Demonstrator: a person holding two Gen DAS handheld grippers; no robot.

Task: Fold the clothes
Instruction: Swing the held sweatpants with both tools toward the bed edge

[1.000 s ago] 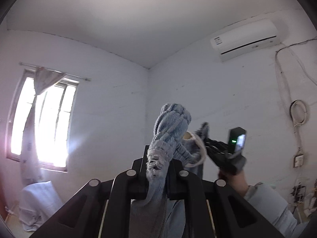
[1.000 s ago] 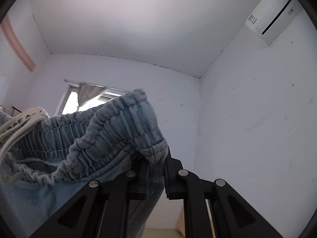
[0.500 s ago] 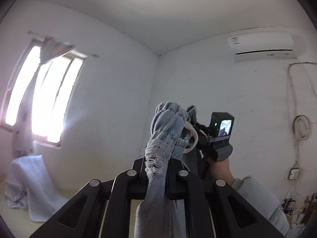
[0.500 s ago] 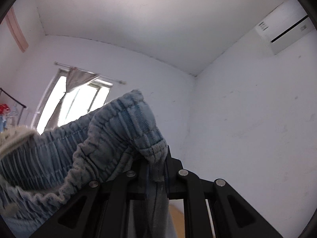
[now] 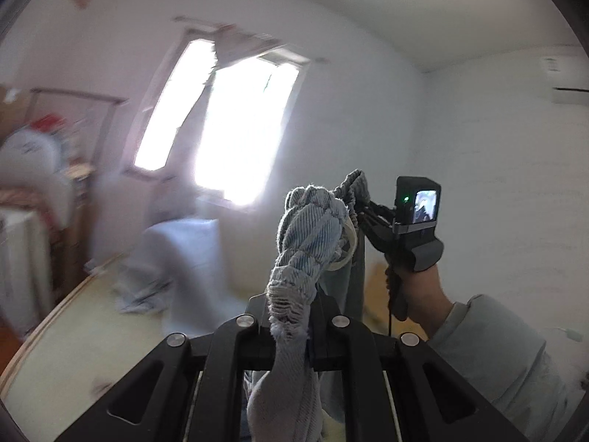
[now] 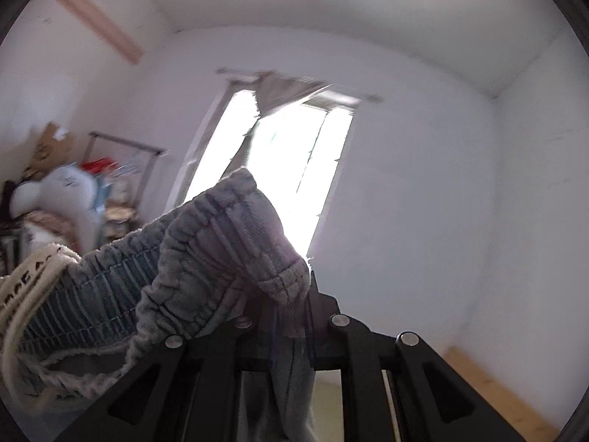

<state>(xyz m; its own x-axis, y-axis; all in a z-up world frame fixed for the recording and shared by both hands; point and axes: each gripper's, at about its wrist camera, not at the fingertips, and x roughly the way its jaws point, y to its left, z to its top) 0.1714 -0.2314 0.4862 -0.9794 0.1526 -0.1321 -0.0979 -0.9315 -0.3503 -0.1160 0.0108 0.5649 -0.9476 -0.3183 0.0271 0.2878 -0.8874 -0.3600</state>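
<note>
Two hand-held grippers were present: left hand-held gripper (image 5: 291, 326) and right hand-held gripper (image 6: 285, 322). One pair of denim trousers (image 5: 313, 232) was present. One window (image 6: 291, 162), one air conditioner (image 5: 565, 81).

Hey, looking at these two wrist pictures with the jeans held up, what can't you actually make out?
- Left wrist view: the jeans below the waistband, hidden behind the left gripper and cut off by the bottom edge.
- Left wrist view: the shelf clutter at left, smeared by motion blur.
- Left wrist view: the right gripper fingertips, buried in fabric.
- Right wrist view: the lettering on the white drawstring, cut off by the left edge.
</note>
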